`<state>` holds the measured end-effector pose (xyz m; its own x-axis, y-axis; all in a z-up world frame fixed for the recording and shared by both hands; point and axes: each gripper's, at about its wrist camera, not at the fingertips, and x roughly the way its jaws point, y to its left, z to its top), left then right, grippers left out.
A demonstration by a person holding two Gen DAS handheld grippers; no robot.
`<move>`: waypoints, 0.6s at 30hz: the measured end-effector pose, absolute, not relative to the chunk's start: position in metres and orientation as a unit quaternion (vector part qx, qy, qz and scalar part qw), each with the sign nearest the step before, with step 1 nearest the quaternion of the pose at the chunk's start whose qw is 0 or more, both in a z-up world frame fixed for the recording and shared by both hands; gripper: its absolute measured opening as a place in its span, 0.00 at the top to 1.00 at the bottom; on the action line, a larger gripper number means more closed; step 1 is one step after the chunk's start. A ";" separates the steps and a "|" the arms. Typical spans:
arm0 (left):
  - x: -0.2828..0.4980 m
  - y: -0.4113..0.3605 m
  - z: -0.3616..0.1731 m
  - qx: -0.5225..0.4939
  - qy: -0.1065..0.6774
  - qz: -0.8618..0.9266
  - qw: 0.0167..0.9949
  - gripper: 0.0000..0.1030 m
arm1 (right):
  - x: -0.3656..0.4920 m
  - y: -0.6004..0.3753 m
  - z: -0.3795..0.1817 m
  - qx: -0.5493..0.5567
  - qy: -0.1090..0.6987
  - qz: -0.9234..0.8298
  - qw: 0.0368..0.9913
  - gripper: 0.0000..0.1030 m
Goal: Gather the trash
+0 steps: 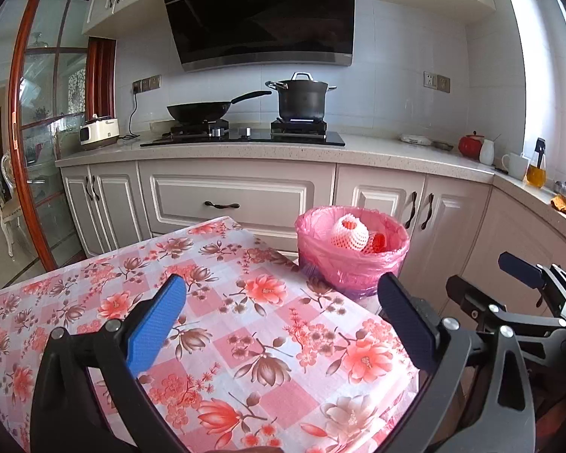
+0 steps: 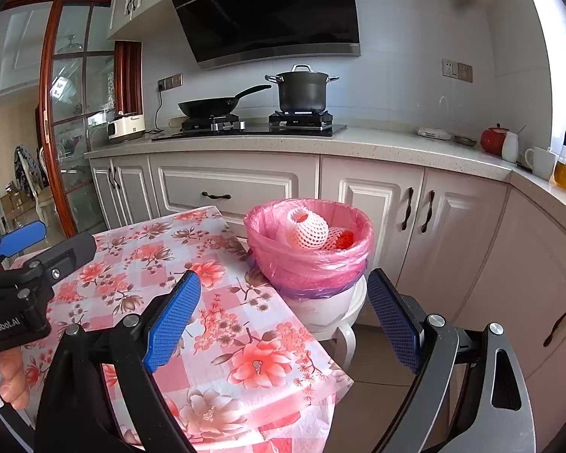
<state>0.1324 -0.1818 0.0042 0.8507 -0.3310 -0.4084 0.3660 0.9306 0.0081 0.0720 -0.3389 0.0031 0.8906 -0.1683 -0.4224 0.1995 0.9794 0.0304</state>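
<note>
A bin lined with a pink bag (image 1: 352, 260) (image 2: 308, 255) stands on a white stool (image 2: 339, 321) off the table's far right corner. Inside lie a white foam fruit net (image 1: 349, 232) (image 2: 307, 228) and a red-orange piece (image 1: 377, 243) (image 2: 343, 239). My left gripper (image 1: 283, 302) is open and empty above the floral tablecloth (image 1: 207, 321). My right gripper (image 2: 286, 298) is open and empty over the table's right edge, short of the bin. Each gripper shows at the edge of the other's view.
The floral table (image 2: 226, 339) fills the foreground. Behind it runs a counter (image 1: 245, 151) with a wok (image 1: 203, 109), a pot (image 1: 302, 100), a small cooker (image 1: 98, 132), a red jar (image 1: 469, 145), a mug (image 1: 515, 164) and an oil bottle (image 1: 536, 170). A glass door (image 1: 45, 120) is left.
</note>
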 end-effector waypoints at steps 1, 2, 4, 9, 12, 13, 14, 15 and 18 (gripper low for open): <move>0.132 -0.182 0.005 0.042 0.203 -0.182 0.961 0.05 | 0.072 -0.340 0.004 0.036 0.214 -0.095 0.972 0.18; 0.131 -0.183 0.006 0.043 0.201 -0.182 0.962 0.05 | 0.072 -0.340 0.004 0.036 0.214 -0.096 0.972 0.18; 0.131 -0.184 0.008 0.045 0.199 -0.183 0.962 0.05 | 0.072 -0.341 0.005 0.036 0.214 -0.096 0.971 0.18; 0.133 -0.187 0.013 0.044 0.199 -0.184 0.961 0.05 | 0.075 -0.343 0.008 0.034 0.221 -0.098 0.970 0.18; 0.135 -0.189 0.015 0.046 0.197 -0.183 0.962 0.05 | 0.076 -0.344 0.009 0.036 0.221 -0.099 0.970 0.18; 0.135 -0.189 0.016 0.046 0.196 -0.184 0.962 0.05 | 0.076 -0.345 0.010 0.037 0.220 -0.099 0.970 0.18; 0.135 -0.189 0.016 0.046 0.196 -0.185 0.962 0.05 | 0.076 -0.345 0.011 0.038 0.220 -0.099 0.970 0.18; 0.136 -0.189 0.016 0.046 0.196 -0.184 0.962 0.05 | 0.076 -0.345 0.011 0.038 0.219 -0.099 0.970 0.18; 0.136 -0.188 0.016 0.046 0.197 -0.185 0.962 0.05 | 0.075 -0.345 0.012 0.040 0.218 -0.099 0.970 0.18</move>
<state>0.1363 -0.1882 0.0157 0.8541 -0.3370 -0.3962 0.3732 0.9276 0.0157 0.0751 -0.3448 0.0124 0.8855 -0.1750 -0.4304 0.2095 0.9772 0.0337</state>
